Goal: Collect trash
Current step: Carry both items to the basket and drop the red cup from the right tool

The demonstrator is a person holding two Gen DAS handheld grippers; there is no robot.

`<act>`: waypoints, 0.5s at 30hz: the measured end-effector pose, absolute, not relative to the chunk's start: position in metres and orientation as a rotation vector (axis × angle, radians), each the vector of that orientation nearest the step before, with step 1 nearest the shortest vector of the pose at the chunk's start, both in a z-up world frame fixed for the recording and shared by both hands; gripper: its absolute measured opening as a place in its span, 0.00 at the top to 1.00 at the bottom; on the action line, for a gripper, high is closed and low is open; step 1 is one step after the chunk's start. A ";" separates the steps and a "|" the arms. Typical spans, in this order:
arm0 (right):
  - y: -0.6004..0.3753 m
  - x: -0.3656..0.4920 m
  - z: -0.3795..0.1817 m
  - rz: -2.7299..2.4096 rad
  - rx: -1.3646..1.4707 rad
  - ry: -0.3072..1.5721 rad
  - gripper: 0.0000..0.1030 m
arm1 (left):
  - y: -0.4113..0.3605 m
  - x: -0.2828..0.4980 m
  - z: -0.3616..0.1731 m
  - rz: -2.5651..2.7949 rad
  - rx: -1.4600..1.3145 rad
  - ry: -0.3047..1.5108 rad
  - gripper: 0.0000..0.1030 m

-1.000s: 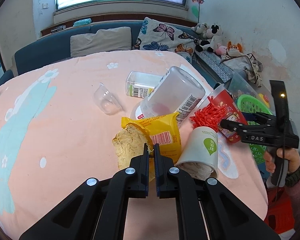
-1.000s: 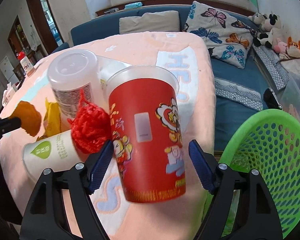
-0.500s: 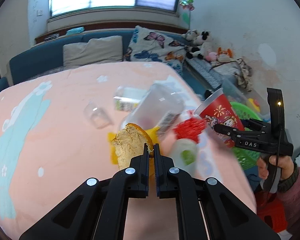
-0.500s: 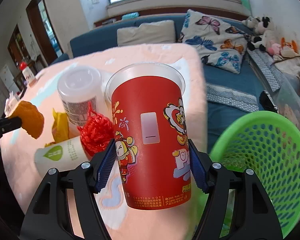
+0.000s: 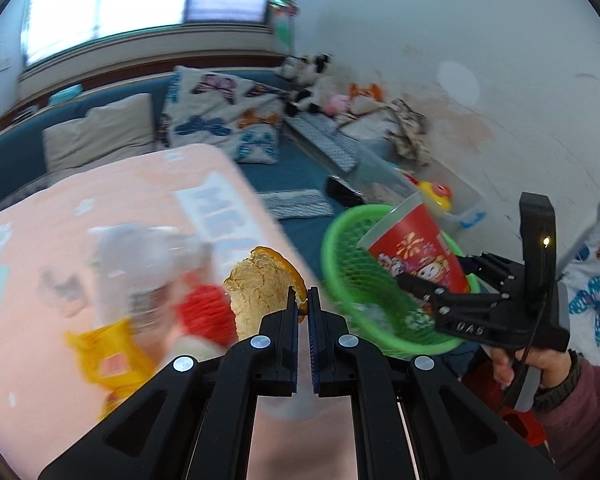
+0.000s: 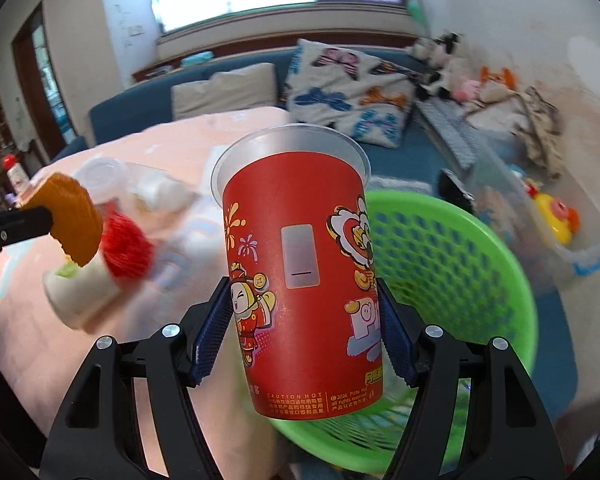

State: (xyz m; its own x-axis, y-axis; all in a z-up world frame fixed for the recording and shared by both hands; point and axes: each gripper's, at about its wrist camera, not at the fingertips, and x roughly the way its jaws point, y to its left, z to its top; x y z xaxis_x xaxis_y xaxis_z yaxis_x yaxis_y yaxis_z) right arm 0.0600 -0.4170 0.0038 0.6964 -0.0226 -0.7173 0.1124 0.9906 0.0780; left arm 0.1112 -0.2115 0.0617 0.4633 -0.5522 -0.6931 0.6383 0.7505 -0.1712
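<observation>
Trash in both hands here. The red paper cup (image 6: 300,264) sits upright between the blue pads of the right gripper (image 6: 304,316), pinched on both sides low on its body, clear rim on top. Right behind it and to the right, the green basket (image 6: 460,280), its perforated wall filling that side of the right wrist view. From the left wrist view the same cup (image 5: 416,252) hangs over the basket's (image 5: 340,264) mouth, the right gripper (image 5: 412,282) reaching in from the right with a hand wrapped round its handle.

Over on the left, the left gripper (image 5: 302,304) is clamped nearly closed on the edge of an orange peel (image 5: 260,284), pale pith facing the camera, orange skin along the far rim. The peel is up off the table, just left of the basket.

Below it, on the pink tablecloth (image 5: 40,360), blurred: a red mesh ball (image 5: 204,312), a clear plastic jar (image 5: 140,264) lying on its side, a yellow wrapper (image 5: 108,352). The right wrist view adds a white paper cup (image 6: 80,292) on its side, touching the red mesh ball (image 6: 126,244).

Far side, a blue sofa (image 6: 112,116) with a butterfly cushion (image 6: 352,92).
</observation>
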 end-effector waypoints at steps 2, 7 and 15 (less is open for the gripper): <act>-0.430 0.053 -0.001 -0.104 0.131 0.804 0.33 | -0.234 0.110 0.059 -0.767 0.132 0.808 0.95; -0.456 0.035 -0.008 -0.159 0.157 0.815 0.32 | -0.283 0.113 0.048 -0.839 0.144 0.840 0.95; -0.474 0.014 -0.010 -0.199 0.181 0.804 0.29 | -0.329 0.115 0.038 -0.895 0.148 0.874 0.95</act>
